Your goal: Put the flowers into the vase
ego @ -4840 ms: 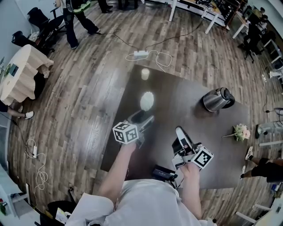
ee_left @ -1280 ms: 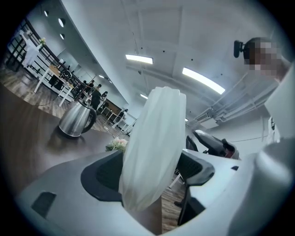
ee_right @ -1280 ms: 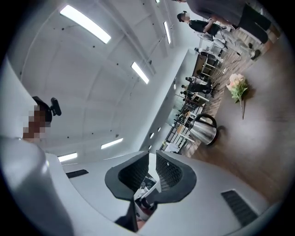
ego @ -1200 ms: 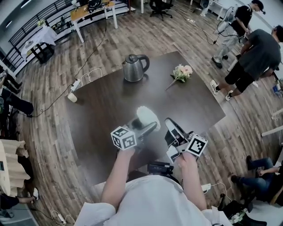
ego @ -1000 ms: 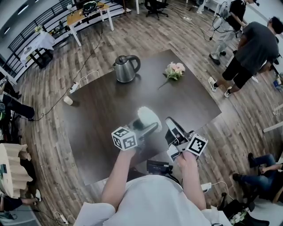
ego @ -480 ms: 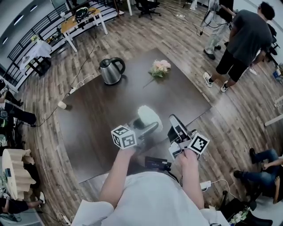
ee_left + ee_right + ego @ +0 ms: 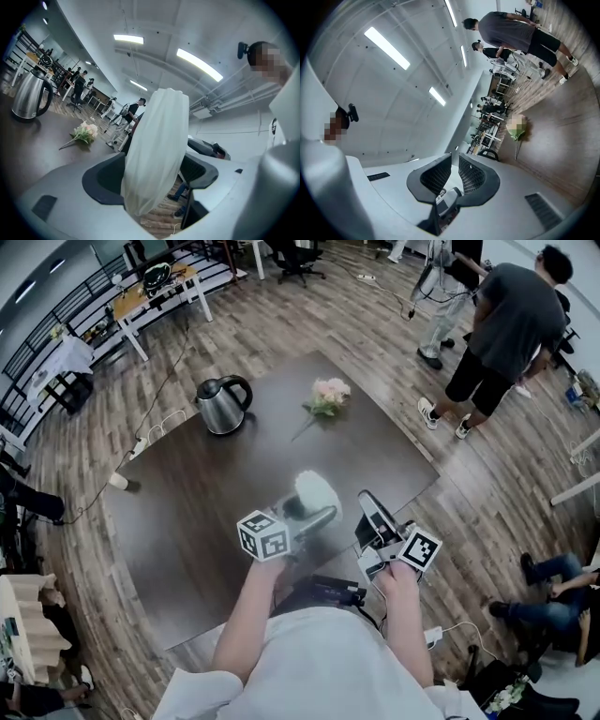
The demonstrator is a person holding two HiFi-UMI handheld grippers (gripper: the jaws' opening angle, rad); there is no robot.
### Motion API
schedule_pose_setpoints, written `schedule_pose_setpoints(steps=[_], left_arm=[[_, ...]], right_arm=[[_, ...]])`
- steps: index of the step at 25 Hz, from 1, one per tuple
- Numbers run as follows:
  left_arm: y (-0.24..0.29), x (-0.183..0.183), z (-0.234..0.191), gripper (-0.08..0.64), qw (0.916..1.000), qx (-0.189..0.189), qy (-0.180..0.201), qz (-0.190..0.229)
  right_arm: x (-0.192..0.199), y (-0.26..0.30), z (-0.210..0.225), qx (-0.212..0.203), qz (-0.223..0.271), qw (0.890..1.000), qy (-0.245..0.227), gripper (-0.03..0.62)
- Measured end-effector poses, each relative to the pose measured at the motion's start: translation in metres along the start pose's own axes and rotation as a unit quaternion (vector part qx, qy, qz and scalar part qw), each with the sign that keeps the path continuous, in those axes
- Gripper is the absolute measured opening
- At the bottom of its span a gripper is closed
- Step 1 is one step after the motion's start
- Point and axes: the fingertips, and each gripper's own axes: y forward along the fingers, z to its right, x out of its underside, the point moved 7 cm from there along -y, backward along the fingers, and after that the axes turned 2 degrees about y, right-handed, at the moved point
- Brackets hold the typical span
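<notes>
The small bouquet of pale pink flowers with green stems (image 7: 326, 397) lies flat on the far side of the dark brown table (image 7: 216, 493), blooms to the right, stems trailing toward the near-left. Nothing touches it. The tall white ribbed vase (image 7: 317, 491) is well apart from it, off the tabletop and clamped in the left gripper (image 7: 314, 515) near the table's front edge. That looks deliberate: one hand carries the receiving vessel, so the other is free to fetch the stems.

And the right gripper (image 7: 368, 502) is free indeed, its two jaws pressed nearly together with nothing between them, hovering just beside the vase. It will have to open before it can take those thin stems, I'd say.

Now the views split the work. From the head view you get the layout: the brushed steel kettle with the black handle (image 7: 220, 407) stands to the left of the bouquet, and people stand on the wood floor beyond the table's right corner. What that view cannot show is the grip. The left gripper view does: dark pads on either flank of the vase's body, squeezing it. The right gripper view confirms the empty pinch and catches the bouquet far ahead on the table.
</notes>
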Motion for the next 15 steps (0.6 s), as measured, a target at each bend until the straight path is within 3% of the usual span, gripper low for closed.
schedule_pose_setpoints(steps=[15], left_arm=[[0.005, -0.017, -0.095, 0.371, 0.9977, 0.015, -0.056, 0.034]], right_arm=[[-0.006, 0.095, 0.046, 0.069, -0.057, 0.996, -0.027, 0.023]])
